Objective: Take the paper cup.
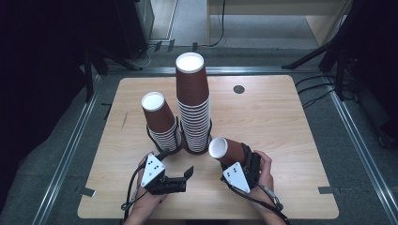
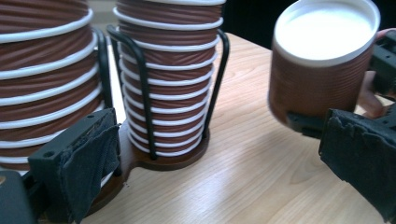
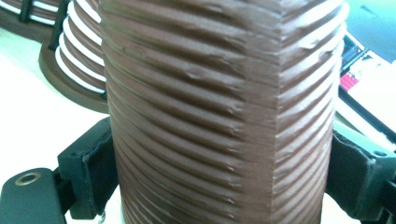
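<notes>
Dents crease the cup (image 3: 219,112) between right tongs (image 3: 219,182), seen close.

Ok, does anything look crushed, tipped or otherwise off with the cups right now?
Yes: the brown ribbed paper cup clamped in the right gripper shows a vertical crease where its wall is dented. The shorter stack of brown cups leans left in its black wire holder; the taller stack stands straight. Nothing is spilled.
</notes>
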Tool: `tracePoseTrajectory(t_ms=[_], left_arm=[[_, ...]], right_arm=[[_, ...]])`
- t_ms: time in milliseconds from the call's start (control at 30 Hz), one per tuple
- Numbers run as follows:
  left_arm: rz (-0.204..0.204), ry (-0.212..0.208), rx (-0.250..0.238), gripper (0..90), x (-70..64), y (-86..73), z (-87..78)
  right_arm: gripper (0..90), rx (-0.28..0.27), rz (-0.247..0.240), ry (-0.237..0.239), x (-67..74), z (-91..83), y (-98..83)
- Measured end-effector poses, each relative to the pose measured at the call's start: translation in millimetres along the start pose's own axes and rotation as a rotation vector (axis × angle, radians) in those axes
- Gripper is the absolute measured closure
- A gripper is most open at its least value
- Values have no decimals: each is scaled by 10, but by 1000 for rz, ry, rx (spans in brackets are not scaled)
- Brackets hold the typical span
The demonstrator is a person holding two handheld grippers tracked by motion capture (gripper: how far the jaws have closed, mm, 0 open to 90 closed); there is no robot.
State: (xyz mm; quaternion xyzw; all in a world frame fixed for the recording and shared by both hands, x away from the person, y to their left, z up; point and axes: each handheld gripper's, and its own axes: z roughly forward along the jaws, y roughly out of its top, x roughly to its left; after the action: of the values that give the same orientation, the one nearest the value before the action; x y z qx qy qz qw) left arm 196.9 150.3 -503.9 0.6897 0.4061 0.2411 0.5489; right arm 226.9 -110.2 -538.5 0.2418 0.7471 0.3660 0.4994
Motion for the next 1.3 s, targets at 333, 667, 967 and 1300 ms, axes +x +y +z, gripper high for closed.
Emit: tracePoseTrajectory(t_ms=[333, 667, 967, 1300], left_arm=[[0, -46, 10, 0, -88, -7, 36], [-8, -103, 30, 0, -180, -12, 73], [4, -134, 56, 16, -230, -10, 87], [-4, -170, 61, 49, -257, 4, 86]], right_arm=[[104, -43, -125, 33, 146, -27, 18], [103, -83, -203, 75, 302, -63, 58], [103, -111, -237, 102, 403, -97, 109], [103, -142, -274, 118, 476, -120, 140]])
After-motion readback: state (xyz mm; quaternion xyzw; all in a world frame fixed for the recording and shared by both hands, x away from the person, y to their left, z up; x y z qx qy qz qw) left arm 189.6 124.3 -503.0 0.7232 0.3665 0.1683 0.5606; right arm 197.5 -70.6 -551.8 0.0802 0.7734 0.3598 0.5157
